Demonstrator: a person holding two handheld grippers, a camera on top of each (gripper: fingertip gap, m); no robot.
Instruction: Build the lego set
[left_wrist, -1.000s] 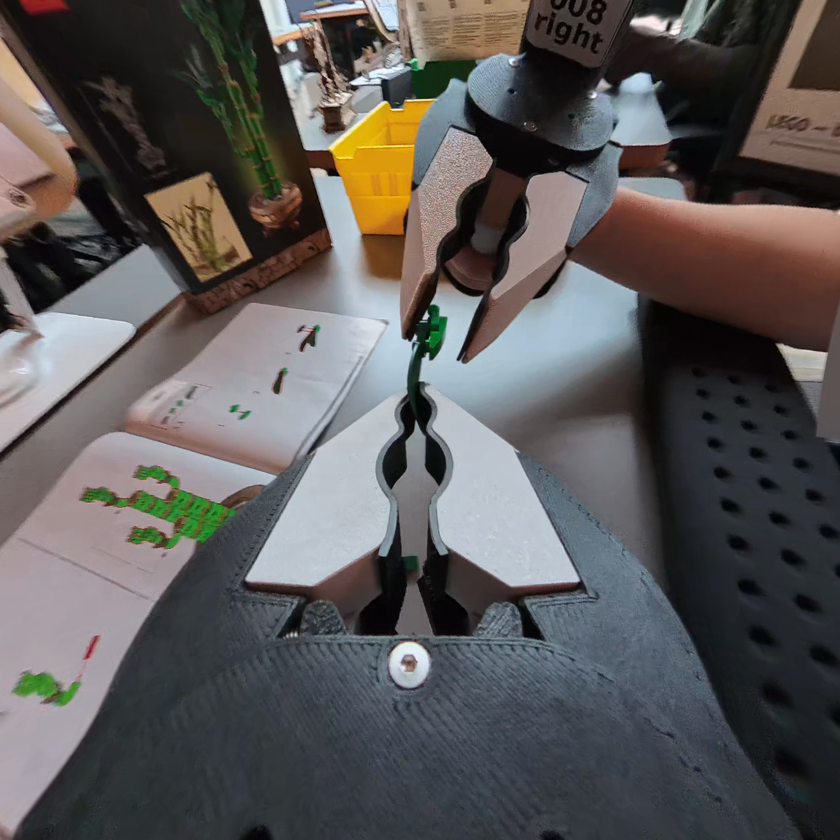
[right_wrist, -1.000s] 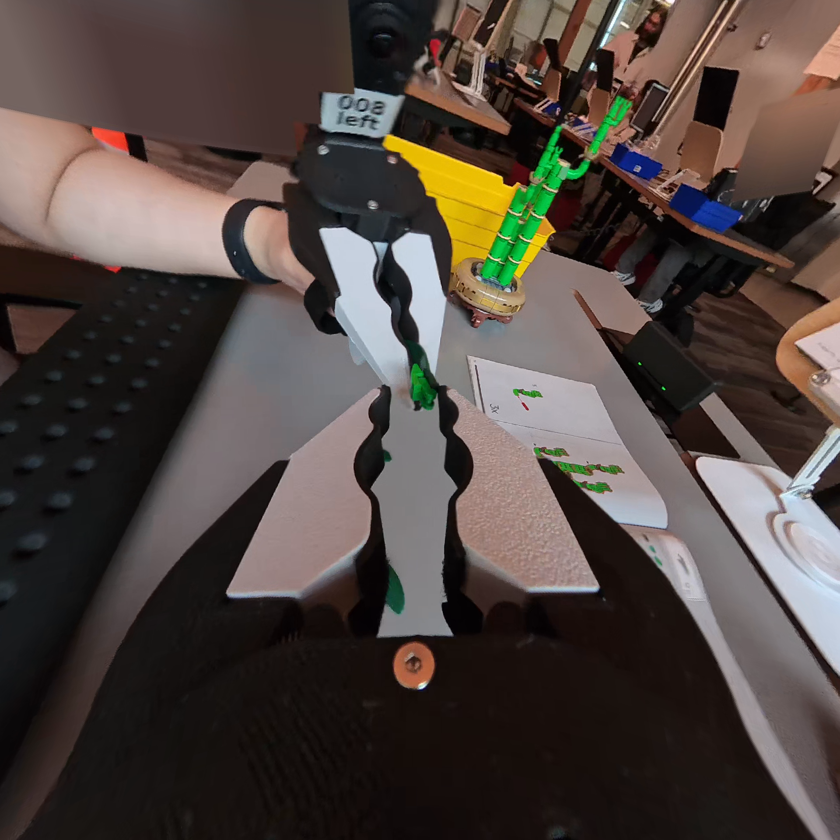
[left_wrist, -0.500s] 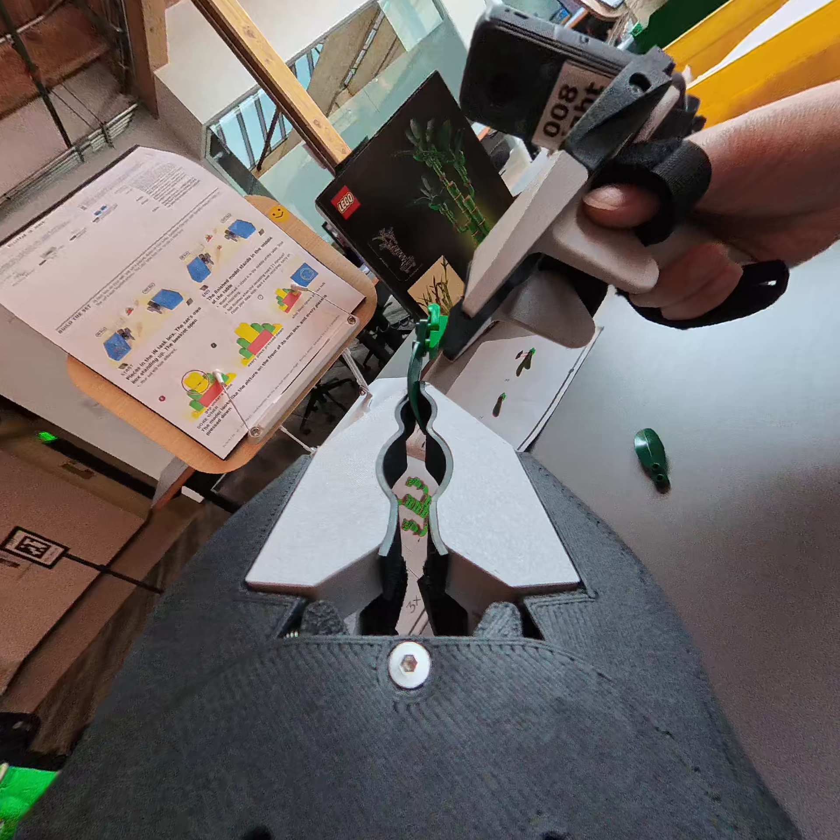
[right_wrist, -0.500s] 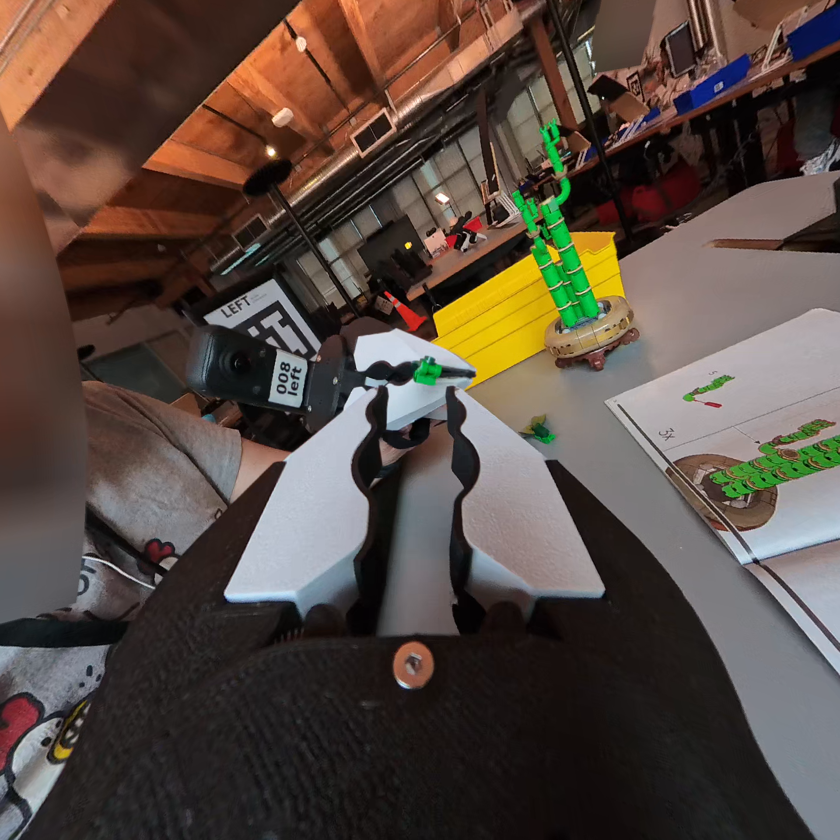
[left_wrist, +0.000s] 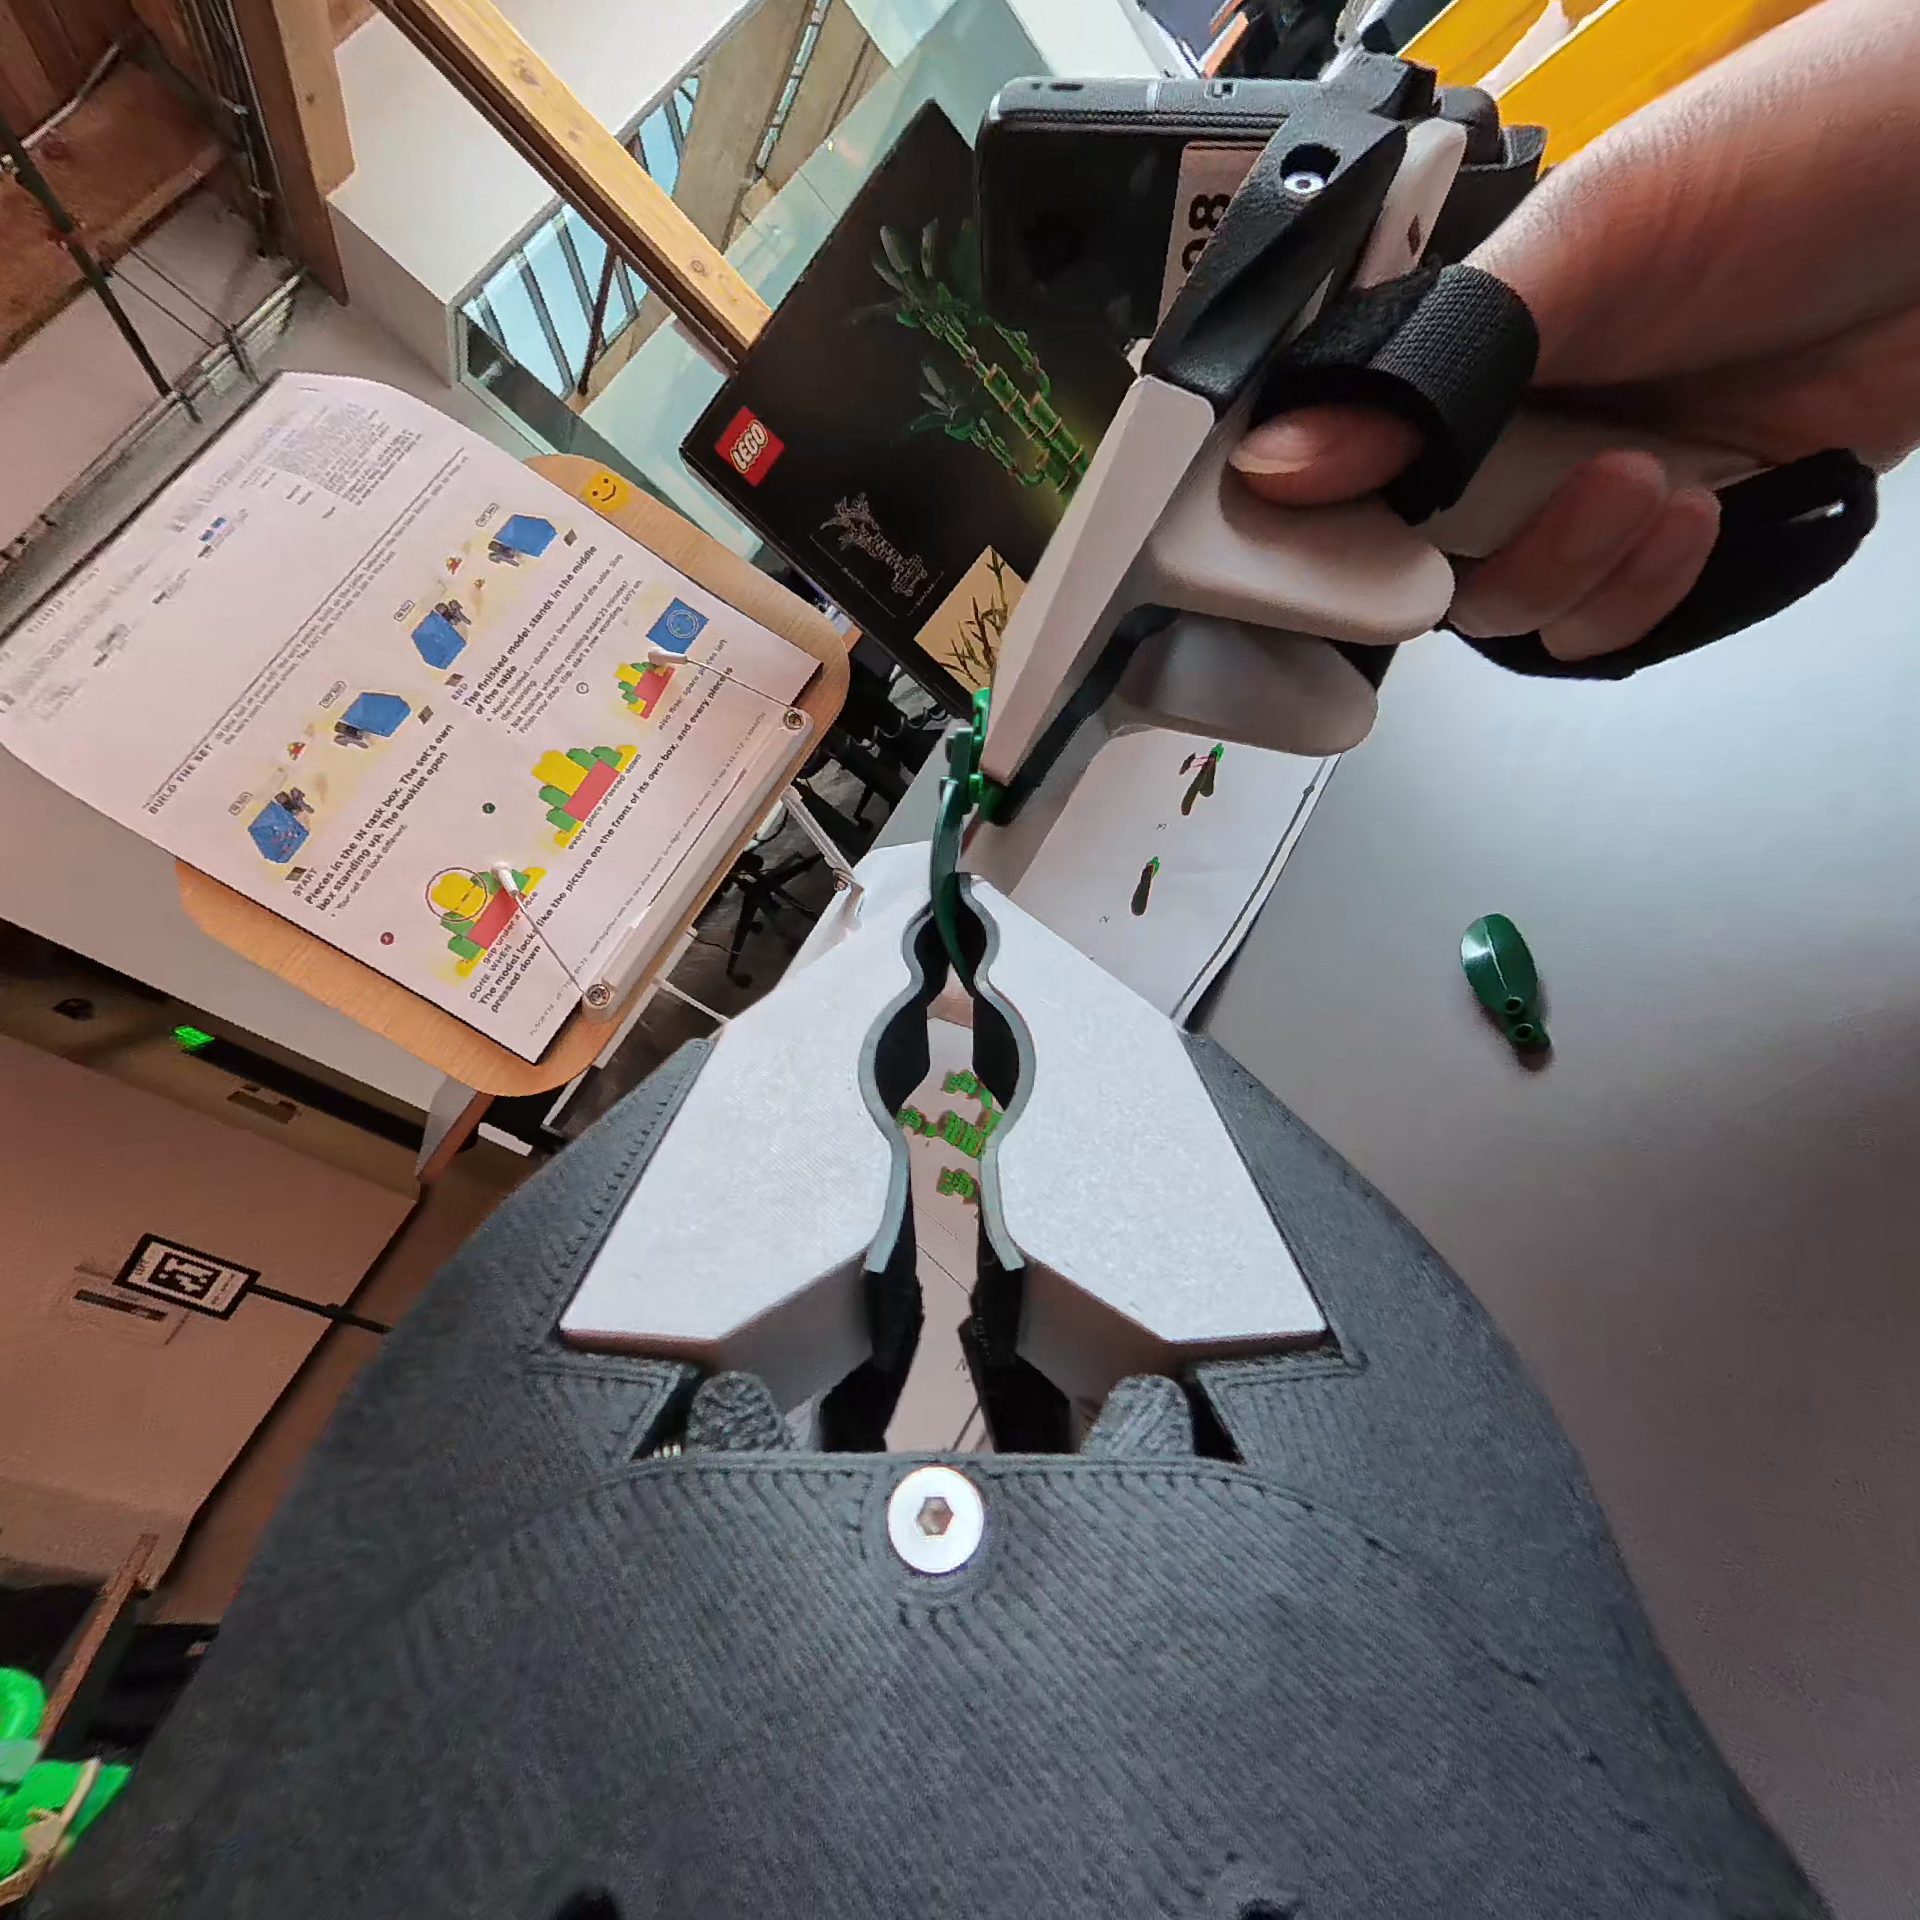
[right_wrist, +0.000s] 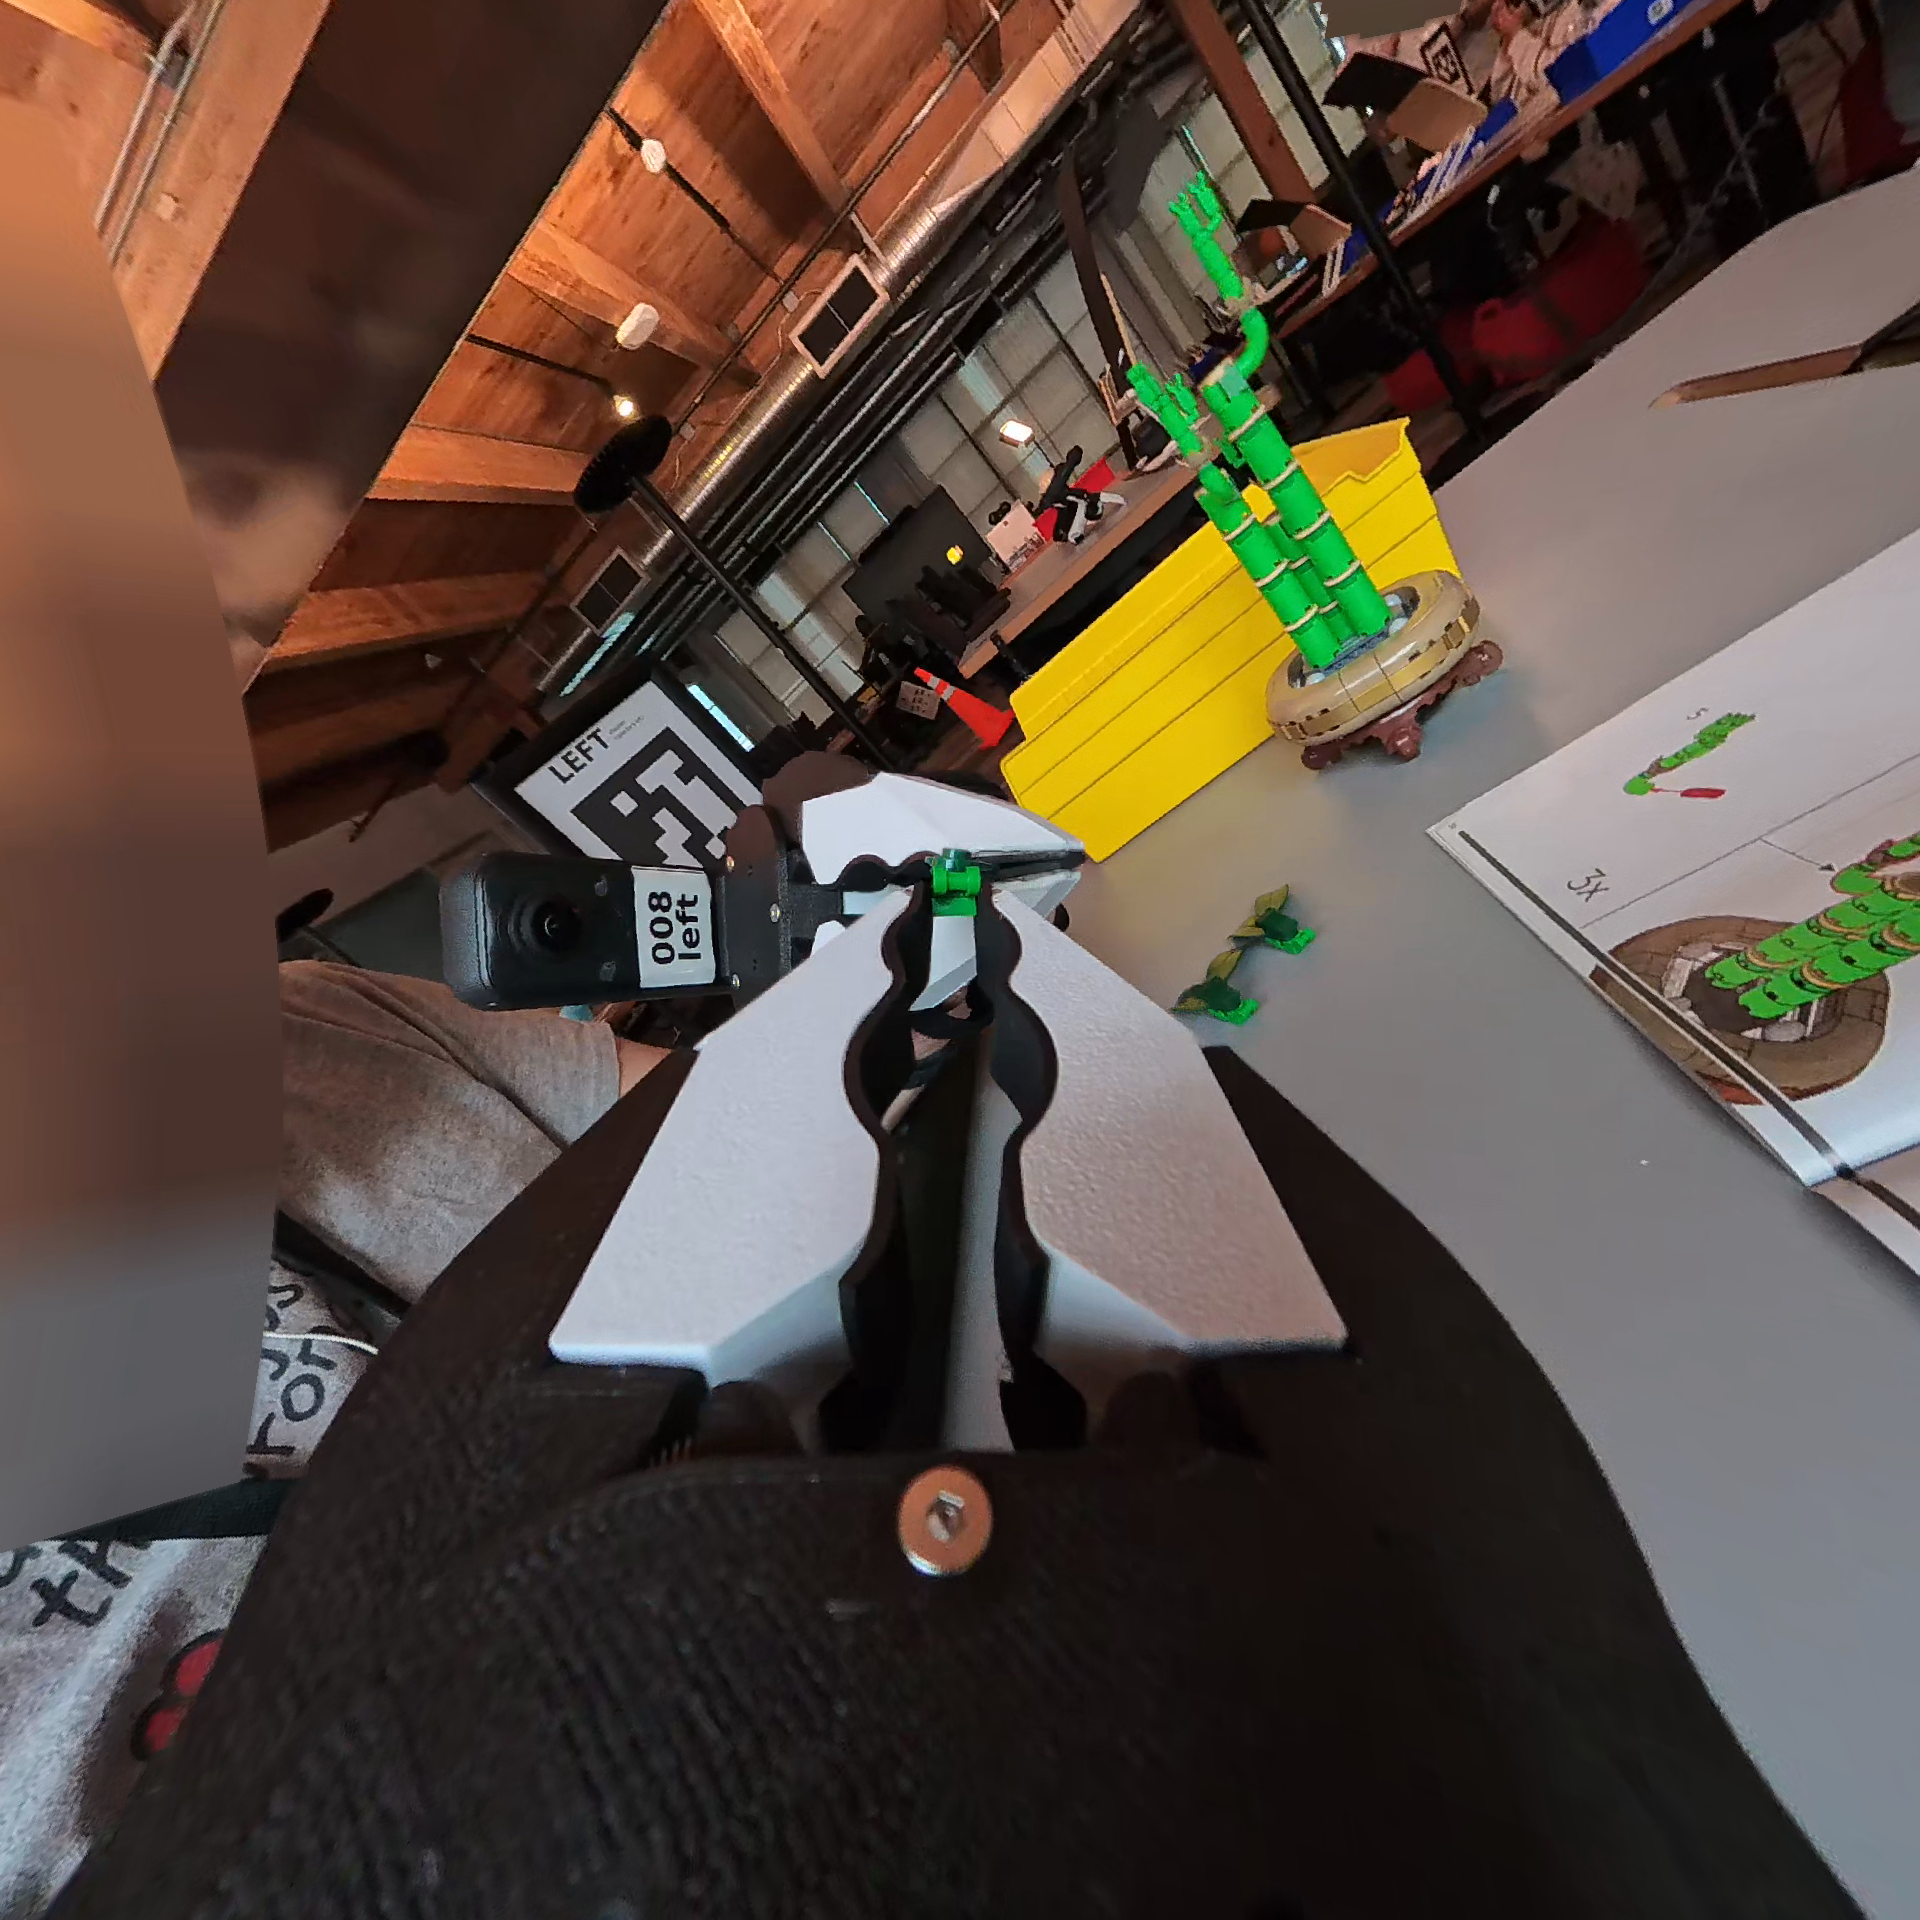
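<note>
My left gripper (left_wrist: 951, 916) is shut on a dark green leaf piece (left_wrist: 943, 847) that sticks up past its tips. A small bright green clip piece (right_wrist: 954, 881) sits on the leaf's top end. My right gripper (right_wrist: 951, 896) is shut on that clip and meets the left gripper tip to tip in the air. In the left wrist view the right gripper (left_wrist: 987, 790) comes in from the upper right, held by a hand. In the right wrist view the left gripper (right_wrist: 1039, 860) lies crosswise behind my fingertips. The green bamboo model (right_wrist: 1288, 540) stands in its tan pot (right_wrist: 1382, 665).
A yellow bin (right_wrist: 1164, 675) stands behind the pot. The open instruction booklet (right_wrist: 1714, 935) lies at the right. Two leaf assemblies (right_wrist: 1273, 925) lie on the grey table, and a loose dark green leaf (left_wrist: 1501, 977). The set's black box (left_wrist: 914, 436) and an instruction sheet on a stand (left_wrist: 395, 675) stand beyond. Only a small space, under 4 cm, lies between the two pairs of fingers. Both grippers' tips are roughly 30 cm from the green bamboo model (right_wrist: 1288, 540).
Both grippers have tilted up and turned off the table with the leaf piece between them. The right gripper's fingers have narrowed onto the bright green clip.
</note>
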